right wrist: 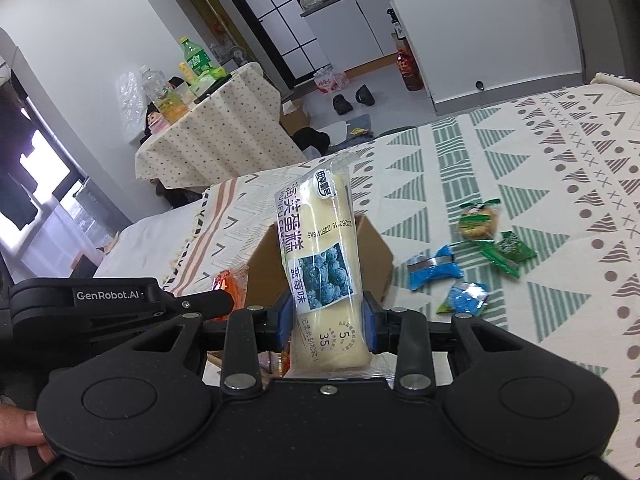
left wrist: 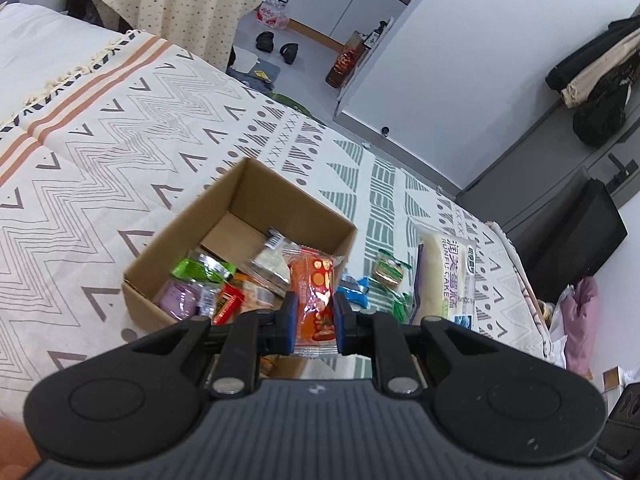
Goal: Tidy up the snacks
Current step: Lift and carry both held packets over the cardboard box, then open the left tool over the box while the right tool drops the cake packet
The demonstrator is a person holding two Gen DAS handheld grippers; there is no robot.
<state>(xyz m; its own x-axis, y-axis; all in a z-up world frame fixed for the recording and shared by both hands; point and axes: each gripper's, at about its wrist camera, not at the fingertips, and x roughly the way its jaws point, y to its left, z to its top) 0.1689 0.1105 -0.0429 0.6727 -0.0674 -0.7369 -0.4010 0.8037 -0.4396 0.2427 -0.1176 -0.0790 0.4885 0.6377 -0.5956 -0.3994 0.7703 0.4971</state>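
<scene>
My left gripper (left wrist: 314, 320) is shut on an orange snack packet (left wrist: 316, 284), held over the near right corner of the open cardboard box (left wrist: 240, 196), which holds several wrapped snacks. My right gripper (right wrist: 326, 316) is shut on a long pale cake pack (right wrist: 320, 248) with a blueberry picture, held upright in front of the cardboard box (right wrist: 380, 256). The cake pack (left wrist: 444, 276) also shows in the left wrist view, right of the box. The left gripper's arm (right wrist: 120, 300) and the orange packet (right wrist: 230, 286) show at the left of the right wrist view.
Loose snacks lie on the patterned bedspread (right wrist: 560, 184): two blue packets (right wrist: 434, 266), green packets (right wrist: 508, 252) and a round biscuit pack (right wrist: 478, 222). A covered table with bottles (right wrist: 216, 132) stands beyond the bed. The bed's right edge (left wrist: 532, 300) drops to floor clutter.
</scene>
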